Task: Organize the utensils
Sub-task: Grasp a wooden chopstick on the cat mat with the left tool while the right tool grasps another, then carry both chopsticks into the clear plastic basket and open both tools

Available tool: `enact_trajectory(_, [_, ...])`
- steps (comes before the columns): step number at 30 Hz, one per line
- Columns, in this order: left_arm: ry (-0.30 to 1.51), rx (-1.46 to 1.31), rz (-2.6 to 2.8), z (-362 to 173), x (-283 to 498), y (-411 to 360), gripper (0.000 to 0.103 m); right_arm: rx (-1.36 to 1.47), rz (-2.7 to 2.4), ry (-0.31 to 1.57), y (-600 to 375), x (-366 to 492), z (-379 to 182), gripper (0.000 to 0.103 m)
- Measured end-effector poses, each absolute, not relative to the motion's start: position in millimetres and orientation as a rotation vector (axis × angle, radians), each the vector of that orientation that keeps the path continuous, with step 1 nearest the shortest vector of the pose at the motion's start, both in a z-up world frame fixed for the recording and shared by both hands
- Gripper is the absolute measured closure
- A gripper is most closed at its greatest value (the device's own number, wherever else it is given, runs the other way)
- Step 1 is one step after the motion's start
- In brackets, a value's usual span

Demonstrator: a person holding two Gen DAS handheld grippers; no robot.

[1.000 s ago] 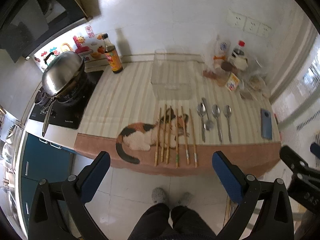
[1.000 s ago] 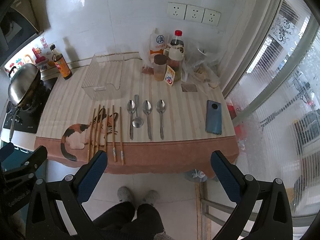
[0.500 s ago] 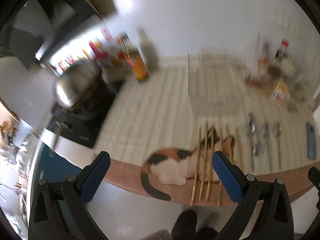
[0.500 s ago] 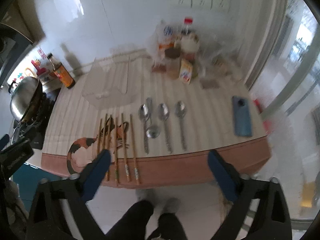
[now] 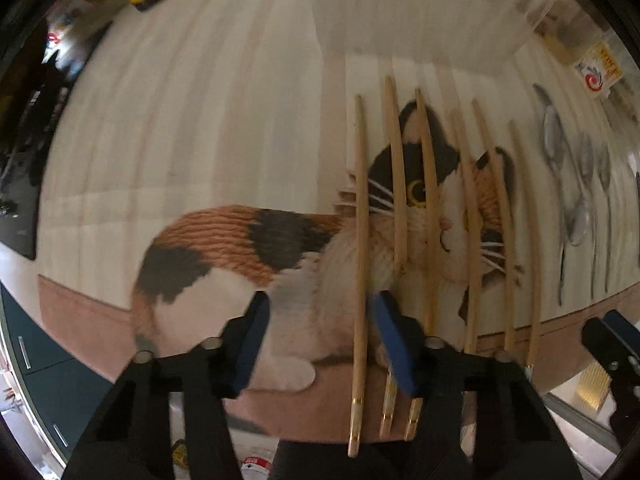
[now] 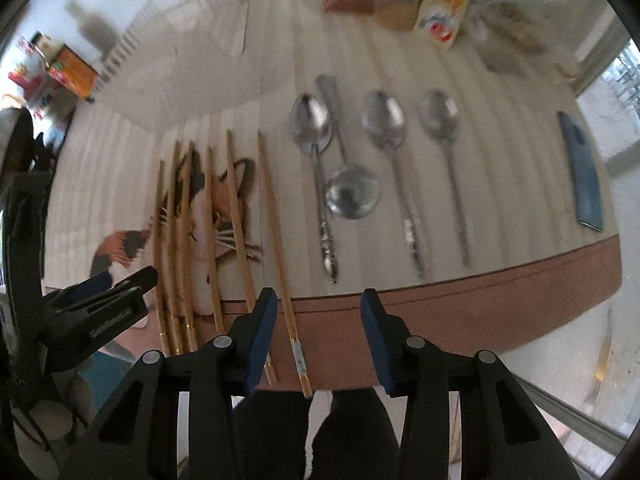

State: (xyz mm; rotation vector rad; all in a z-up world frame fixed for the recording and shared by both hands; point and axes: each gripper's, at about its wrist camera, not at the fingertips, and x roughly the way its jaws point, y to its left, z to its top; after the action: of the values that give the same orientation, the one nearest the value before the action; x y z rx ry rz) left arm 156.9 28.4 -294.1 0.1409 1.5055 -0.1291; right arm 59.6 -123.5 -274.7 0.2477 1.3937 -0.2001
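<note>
Tablecloth edge point(image 6: 480, 292) underlies both parted claws; chopsticks point(image 5: 362, 240) overhang.

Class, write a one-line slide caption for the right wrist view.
Open right gripper straddles the rightmost chopstick at the tablecloth edge; four metal spoons lie beyond.

Both views were softened by motion blur, worst toward the far edges, where straight lines were bent by fisheye distortion. Daylight was admitted from the window point(image 6: 616, 92) at right; glare was thrown off the spoons point(image 6: 348, 136).
</note>
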Motion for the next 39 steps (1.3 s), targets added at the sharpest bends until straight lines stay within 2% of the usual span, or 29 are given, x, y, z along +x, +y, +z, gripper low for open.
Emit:
enact_trajectory(1, [1.483,0.143,-0.138,-292,157,27,0.066,0.237,-0.195,1.416,-119,65,-283,0.057])
enact_trajectory(2, [1.484,0.144,-0.153,-293,157,27,0.071,0.230,-0.185,1.427,-116,69,-289,0.057])
enact_trajectory(3, [1.478,0.138,-0.159,-293,156,26,0.084,0.219,-0.177,1.435,-113,73,-293,0.057])
enact_trajectory(6, [1.473,0.139,-0.148,-294,152,30,0.098,0.174,-0.162,1.442,-100,84,-303,0.057])
enact_trajectory(8, [1.478,0.135,-0.129,-294,154,35,0.098,0.144,-0.157,1.457,-93,89,-310,0.061])
enact_trajectory(13, [1.500,0.112,-0.084,-292,139,59,0.098,0.062,-0.183,1.481,-77,96,-327,0.085])
enact_trajectory(16, [1.514,0.111,-0.084,-289,127,74,0.098,0.068,-0.192,1.500,-73,96,-334,0.096])
enact_trajectory(26, [1.500,0.139,-0.105,-291,107,78,0.098,0.152,-0.182,1.576,-77,73,-348,0.096])
enact_trajectory(29, [1.501,0.129,-0.106,-288,120,77,0.097,0.150,-0.197,1.585,-71,74,-348,0.093])
enact_trajectory(31, [1.506,0.120,-0.106,-290,131,77,0.097,0.142,-0.188,1.589,-67,79,-348,0.085])
enact_trajectory(33, [1.511,0.111,-0.106,-288,136,81,0.097,0.115,-0.185,1.594,-56,81,-348,0.082])
enact_trajectory(39, [1.508,0.120,-0.108,-288,124,79,0.097,0.131,-0.203,1.604,-41,84,-342,0.082])
